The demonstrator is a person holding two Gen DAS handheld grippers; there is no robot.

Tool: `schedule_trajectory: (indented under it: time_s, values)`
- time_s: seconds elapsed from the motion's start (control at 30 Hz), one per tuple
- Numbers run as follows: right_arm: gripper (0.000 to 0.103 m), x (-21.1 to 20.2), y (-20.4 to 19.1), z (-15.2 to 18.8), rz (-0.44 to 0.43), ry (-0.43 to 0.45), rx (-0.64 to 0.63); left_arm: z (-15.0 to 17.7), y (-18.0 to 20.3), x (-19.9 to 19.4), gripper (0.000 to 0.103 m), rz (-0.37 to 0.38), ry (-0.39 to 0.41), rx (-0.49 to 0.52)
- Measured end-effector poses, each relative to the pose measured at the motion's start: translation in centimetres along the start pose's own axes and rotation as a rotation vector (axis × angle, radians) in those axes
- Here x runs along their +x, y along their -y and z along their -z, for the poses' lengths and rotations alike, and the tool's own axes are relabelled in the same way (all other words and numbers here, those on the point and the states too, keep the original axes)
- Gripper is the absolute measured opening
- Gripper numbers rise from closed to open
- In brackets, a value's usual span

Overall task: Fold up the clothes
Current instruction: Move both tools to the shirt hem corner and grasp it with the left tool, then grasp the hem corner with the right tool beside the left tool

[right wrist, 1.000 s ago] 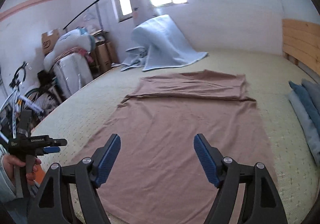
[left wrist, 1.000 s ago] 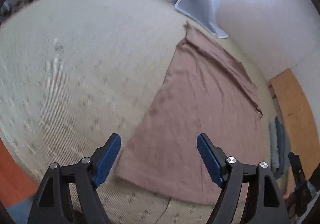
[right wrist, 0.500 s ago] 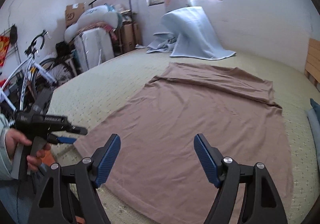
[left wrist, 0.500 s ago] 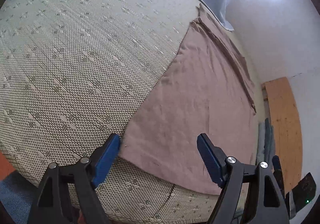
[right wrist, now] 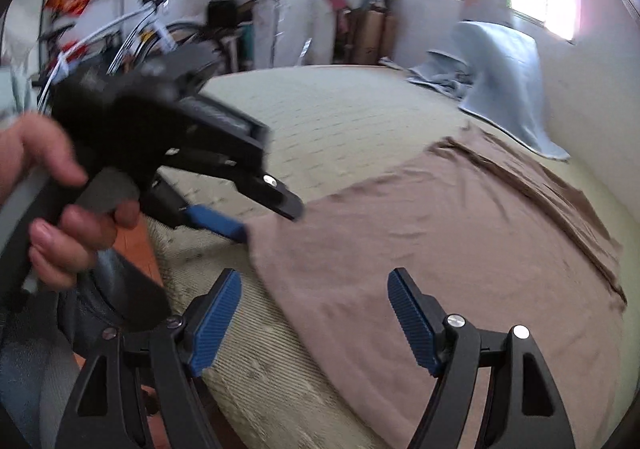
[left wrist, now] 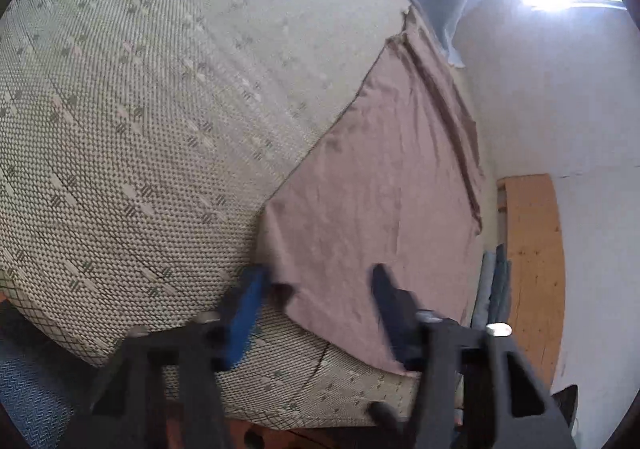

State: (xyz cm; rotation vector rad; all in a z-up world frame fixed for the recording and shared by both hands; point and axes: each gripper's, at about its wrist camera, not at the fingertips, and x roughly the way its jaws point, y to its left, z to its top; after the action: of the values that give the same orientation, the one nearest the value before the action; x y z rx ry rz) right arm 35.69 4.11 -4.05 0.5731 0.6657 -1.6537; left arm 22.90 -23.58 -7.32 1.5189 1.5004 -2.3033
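Motion-blurred: left tool (left wrist: 316,289) and its fingers. Cut off at the bottom edge: brown cloth (right wrist: 460,249). Smeared beyond recognition: bicycle (right wrist: 132,25).

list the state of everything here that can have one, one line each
brown cloth: spread flat on the bed, far end folded over, near corner at the left tongs
left tongs: open, straddling the cloth's near corner, not yet closed
right tongs: open, hovering over the near edge, holding nothing
blue blanket: draped in a heap at the far end
bed: mostly bare

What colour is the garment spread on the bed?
Dusty pinkish-brown garment, plain, no pattern; clearest in the right wrist view.
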Motion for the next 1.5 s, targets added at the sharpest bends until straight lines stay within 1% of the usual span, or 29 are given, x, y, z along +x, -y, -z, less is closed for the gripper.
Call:
schedule_trajectory:
  time_s: [0.03, 0.07, 0.1, 0.13, 0.17, 0.33, 0.4, 0.47, 0.5, 0.57, 0.6, 0.63, 0.67, 0.7, 0.77, 0.83, 0.87, 1.03, 1.17, 1.23, 1.33, 1.5]
  values:
    - [0.079, 0.6, -0.5, 0.0, -0.008, -0.008, -0.013, 0.0, 0.0, -0.1, 0.033, 0.000, 0.001, -0.005]
    - [0.079, 1.3, -1.0, 0.1, -0.014, -0.018, -0.026, 0.0, 0.0, -0.2, 0.029, 0.001, 0.002, -0.010]
    - [0.079, 2.0, -1.4, 0.1, -0.014, -0.028, -0.038, 0.0, 0.0, -0.3, 0.022, 0.001, 0.003, -0.015]
    - [0.078, 2.6, -1.7, 0.1, -0.014, -0.037, -0.045, 0.1, 0.0, -0.4, 0.011, 0.001, 0.004, -0.020]
    - [0.078, 3.1, -2.0, 0.1, -0.014, -0.044, -0.048, 0.1, -0.1, -0.5, 0.006, 0.002, 0.005, -0.025]
    - [0.078, 4.9, -2.5, -0.5, 0.009, -0.044, -0.032, 0.2, -0.1, -1.0, 0.004, 0.004, 0.009, -0.050]
    - [0.074, 5.3, -3.1, -0.8, 0.031, -0.045, -0.064, 0.2, -0.2, -1.2, 0.003, 0.012, 0.012, -0.060]
    - [0.055, 6.1, -3.6, -1.0, 0.056, -0.060, -0.101, 0.3, -0.2, -1.3, 0.003, 0.020, 0.008, -0.071]
    - [0.051, 6.4, -3.6, -1.0, 0.060, -0.069, -0.101, 0.4, -0.2, -1.3, 0.003, 0.019, 0.001, -0.077]
    - [0.039, 7.1, -3.5, -1.1, 0.066, -0.087, -0.101, 0.5, -0.2, -1.3, 0.004, 0.023, -0.005, -0.083]
    - [0.035, 7.4, -3.4, -1.2, 0.073, -0.095, -0.098, 0.5, -0.2, -1.3, 0.004, 0.030, -0.005, -0.086]
    - [0.026, 7.6, -3.2, -1.2, 0.083, -0.100, -0.092, 0.6, -0.1, -1.4, 0.004, 0.044, -0.004, -0.088]
    - [0.012, 7.8, -3.1, -1.1, 0.090, -0.106, -0.088, 0.6, 0.0, -1.6, 0.004, 0.058, 0.001, -0.094]
    - [0.007, 7.9, -3.0, -1.1, 0.091, -0.113, -0.086, 0.7, 0.1, -1.7, 0.006, 0.071, 0.008, -0.100]
    - [0.004, 7.8, -2.7, -1.1, 0.084, -0.111, -0.074, 0.8, 0.1, -1.9, 0.017, 0.075, 0.015, -0.120]
    - [0.004, 7.5, -2.5, -1.2, 0.073, -0.105, -0.059, 0.9, 0.2, -2.0, 0.049, 0.073, 0.018, -0.135]
    - [0.004, 7.3, -2.3, -1.3, 0.069, -0.101, -0.053, 0.8, 0.1, -2.2, 0.051, 0.076, 0.018, -0.136]
    - [0.004, 6.6, -2.1, -1.9, 0.057, -0.082, -0.020, 0.8, 0.2, -2.5, 0.055, 0.100, 0.013, -0.103]
    - [0.003, 6.5, -2.1, -2.1, 0.055, -0.081, -0.013, -0.1, 0.2, -2.1, 0.055, 0.111, -0.002, -0.097]
    - [0.003, 6.4, -2.2, -2.2, 0.057, -0.082, -0.011, -1.1, -0.1, -2.3, 0.055, 0.119, -0.005, -0.087]
    - [0.003, 6.2, -2.3, -2.3, 0.064, -0.081, -0.012, -0.8, -0.2, -1.6, 0.055, 0.127, -0.009, -0.072]
    - [0.003, 6.1, -2.3, -2.4, 0.061, -0.071, -0.003, -1.3, -0.7, -0.5, 0.055, 0.121, -0.019, -0.067]
